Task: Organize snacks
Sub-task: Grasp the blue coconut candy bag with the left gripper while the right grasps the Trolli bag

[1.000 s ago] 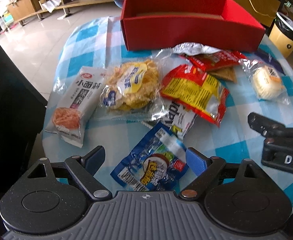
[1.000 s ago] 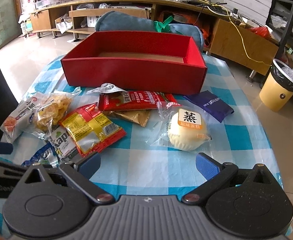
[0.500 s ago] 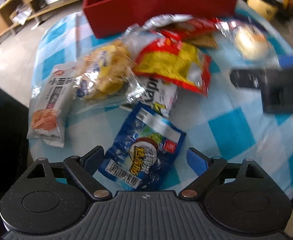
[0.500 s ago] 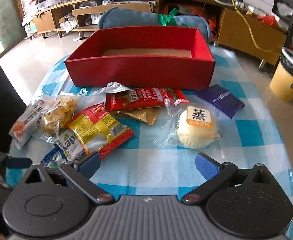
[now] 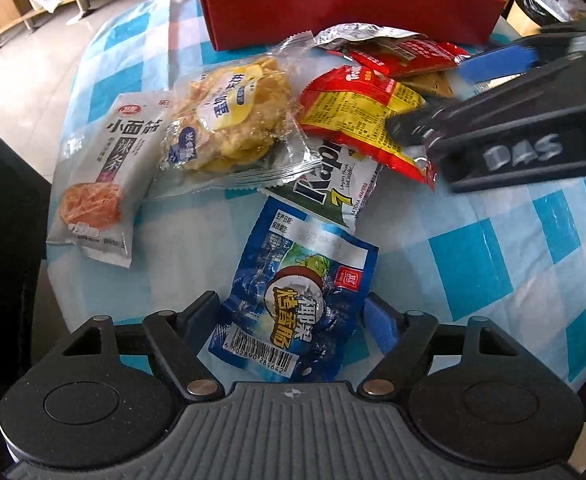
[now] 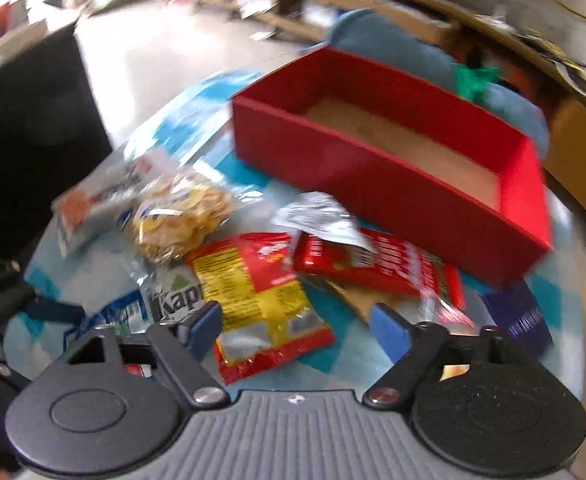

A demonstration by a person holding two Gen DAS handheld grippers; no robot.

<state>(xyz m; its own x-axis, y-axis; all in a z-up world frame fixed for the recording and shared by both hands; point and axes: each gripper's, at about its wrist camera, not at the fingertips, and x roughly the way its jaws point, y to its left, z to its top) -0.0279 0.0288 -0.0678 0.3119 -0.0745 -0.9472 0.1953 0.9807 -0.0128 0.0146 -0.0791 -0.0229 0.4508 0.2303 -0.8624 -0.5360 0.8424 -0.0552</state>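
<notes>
Red cardboard box (image 6: 393, 168) lies well beyond both claws, nothing in it yet. Left claw (image 5: 293, 320) has just been closing around the blue coconut packet (image 5: 293, 304), apparently not yet pinching; right claw (image 6: 295, 326), also closing, straddles the red-yellow packet (image 6: 261, 300). Best to squeeze squarely on the crinkly film, then lift.

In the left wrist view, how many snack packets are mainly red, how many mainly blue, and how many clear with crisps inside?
Red: 2, red-yellow packet, long red packet
Blue: 1, coconut packet
Clear: 1, crisps packet
Total: 4
</notes>
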